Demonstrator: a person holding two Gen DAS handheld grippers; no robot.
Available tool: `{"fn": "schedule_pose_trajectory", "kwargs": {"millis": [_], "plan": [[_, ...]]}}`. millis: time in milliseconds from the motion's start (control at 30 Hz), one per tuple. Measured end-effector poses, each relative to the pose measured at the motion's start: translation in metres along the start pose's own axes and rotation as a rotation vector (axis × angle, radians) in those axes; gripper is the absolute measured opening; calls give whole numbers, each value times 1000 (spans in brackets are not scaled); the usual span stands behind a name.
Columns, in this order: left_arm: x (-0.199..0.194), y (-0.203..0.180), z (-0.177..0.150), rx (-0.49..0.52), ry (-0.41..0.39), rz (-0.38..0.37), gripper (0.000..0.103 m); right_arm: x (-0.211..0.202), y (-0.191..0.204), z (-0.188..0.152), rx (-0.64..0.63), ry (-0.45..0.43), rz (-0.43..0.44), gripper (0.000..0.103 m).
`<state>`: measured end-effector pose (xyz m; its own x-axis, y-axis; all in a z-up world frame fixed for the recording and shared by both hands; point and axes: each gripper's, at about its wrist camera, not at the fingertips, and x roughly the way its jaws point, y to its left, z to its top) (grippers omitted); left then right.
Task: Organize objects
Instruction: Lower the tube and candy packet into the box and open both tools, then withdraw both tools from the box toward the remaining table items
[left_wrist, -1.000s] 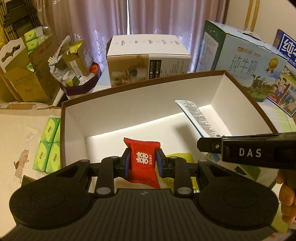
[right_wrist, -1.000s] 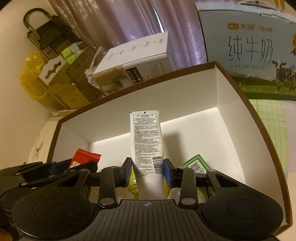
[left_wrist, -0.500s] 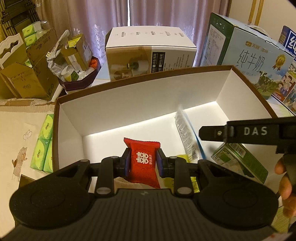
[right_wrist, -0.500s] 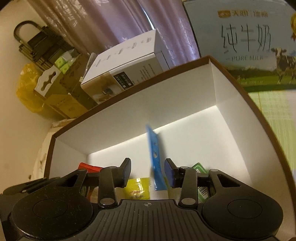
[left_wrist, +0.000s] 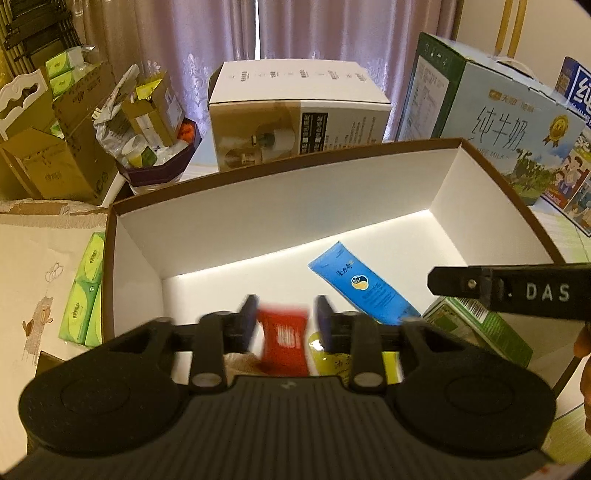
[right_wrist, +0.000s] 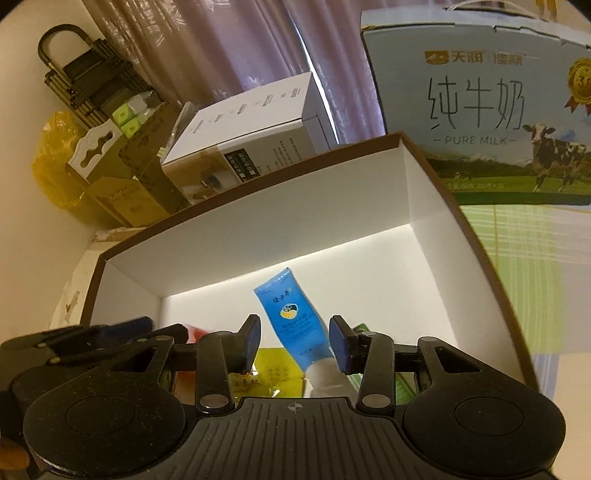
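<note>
Inside the open white box (left_wrist: 280, 206) with the brown rim, toward its right half: a blue tube (left_wrist: 364, 284), lying slanted. Long axis running from far-left to near-right in the left view; flat crimped end toward the far wall, white cap (right_wrist: 325, 373) toward the near side. In the right view, tipped up a little, crimped end highest, resting on the other items.

Right gripper (right_wrist: 293, 341) just above the tube's cap end — jaws opening, the tube between the blue pads, with a clear gap on the left side; on the right, whether the cap still touches the pad cannot be told.

Left gripper (left_wrist: 284, 321) over the box's near-left part, jaws opening, blurred. Between them a red packet (left_wrist: 283, 338), blurred too, long axis roughly up and down, gaps showing on both sides — no longer pinched.

Also in the box: a yellow packet (left_wrist: 332, 360) under and right of the red one, a green carton (left_wrist: 480, 332) at the near right, partly under the tube.

Outside, on the far side: a white carton (left_wrist: 295, 122) and, to the right, a milk case (left_wrist: 498, 122). Left of the box, green tissue packs (left_wrist: 83, 295).
</note>
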<state>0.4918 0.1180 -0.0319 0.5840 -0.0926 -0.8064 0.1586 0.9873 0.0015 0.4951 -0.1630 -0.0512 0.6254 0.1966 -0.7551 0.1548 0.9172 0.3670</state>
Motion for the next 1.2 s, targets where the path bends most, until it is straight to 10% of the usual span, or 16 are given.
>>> {"fn": "schedule_pose_trajectory", "kwargs": {"millis": [300, 1200], "plan": [[-12, 10, -3, -34, -6, 12, 75, -34, 1, -10, -86, -62, -5, 63], [-133, -4, -61, -31, -106, -31, 83, -132, 10, -82, -107, -120, 25, 67]]}}
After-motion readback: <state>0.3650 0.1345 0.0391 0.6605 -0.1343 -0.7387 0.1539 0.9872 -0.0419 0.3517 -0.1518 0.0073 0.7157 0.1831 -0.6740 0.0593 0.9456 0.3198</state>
